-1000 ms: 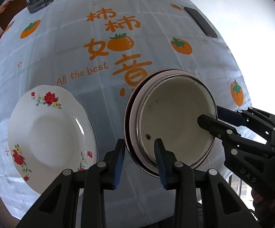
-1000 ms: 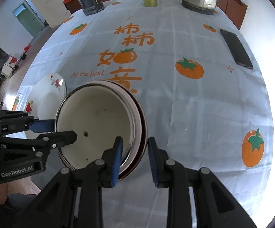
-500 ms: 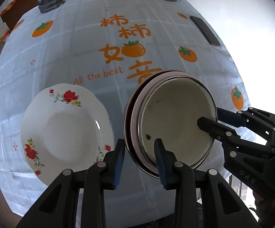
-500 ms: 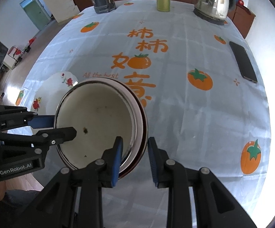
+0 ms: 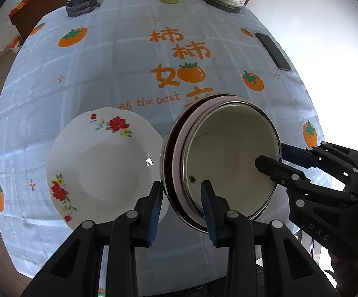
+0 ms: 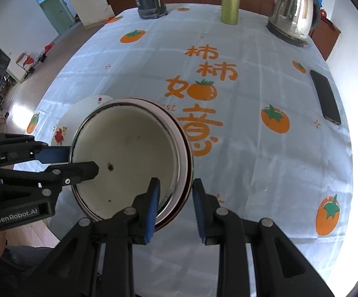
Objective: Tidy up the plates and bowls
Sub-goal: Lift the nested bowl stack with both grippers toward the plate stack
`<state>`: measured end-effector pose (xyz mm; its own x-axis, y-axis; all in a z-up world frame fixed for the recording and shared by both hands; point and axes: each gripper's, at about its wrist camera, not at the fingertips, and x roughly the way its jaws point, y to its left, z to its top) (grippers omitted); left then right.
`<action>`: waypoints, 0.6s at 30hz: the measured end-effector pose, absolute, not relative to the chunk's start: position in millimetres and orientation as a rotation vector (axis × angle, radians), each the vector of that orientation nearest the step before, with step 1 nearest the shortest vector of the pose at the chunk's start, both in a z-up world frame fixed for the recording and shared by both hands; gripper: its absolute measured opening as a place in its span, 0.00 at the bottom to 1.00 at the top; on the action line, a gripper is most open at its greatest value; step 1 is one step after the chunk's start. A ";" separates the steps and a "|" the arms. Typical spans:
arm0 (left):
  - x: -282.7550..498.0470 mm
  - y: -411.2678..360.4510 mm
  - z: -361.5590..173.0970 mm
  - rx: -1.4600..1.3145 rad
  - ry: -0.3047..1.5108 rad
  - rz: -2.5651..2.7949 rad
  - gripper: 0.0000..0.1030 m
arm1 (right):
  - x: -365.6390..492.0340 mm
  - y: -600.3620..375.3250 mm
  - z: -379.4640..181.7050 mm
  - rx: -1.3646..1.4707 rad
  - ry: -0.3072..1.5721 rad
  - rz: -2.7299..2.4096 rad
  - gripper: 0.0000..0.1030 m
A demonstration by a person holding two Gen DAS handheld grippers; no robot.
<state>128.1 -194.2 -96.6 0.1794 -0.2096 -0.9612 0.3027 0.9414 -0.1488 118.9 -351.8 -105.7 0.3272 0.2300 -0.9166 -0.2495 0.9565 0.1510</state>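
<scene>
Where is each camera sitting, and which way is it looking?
Left wrist: sits on the left tongs, looking forward across the table at the stacked bowls and flowered plate; the right tongs poke in.
Right wrist: sits on the right tongs, facing the same bowls; the left tongs show.
Both see the kettle and phone.

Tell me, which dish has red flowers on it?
The white floral plate lying on the tablecloth. The nested metal bowls, gripped by the left gripper and right gripper, are plain cream inside, with no flowers.
</scene>
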 end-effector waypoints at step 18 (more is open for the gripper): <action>124.1 -157.6 -82.9 0.035 1.317 -0.307 0.33 | 121.6 -318.1 -94.0 -0.051 1.175 0.368 0.26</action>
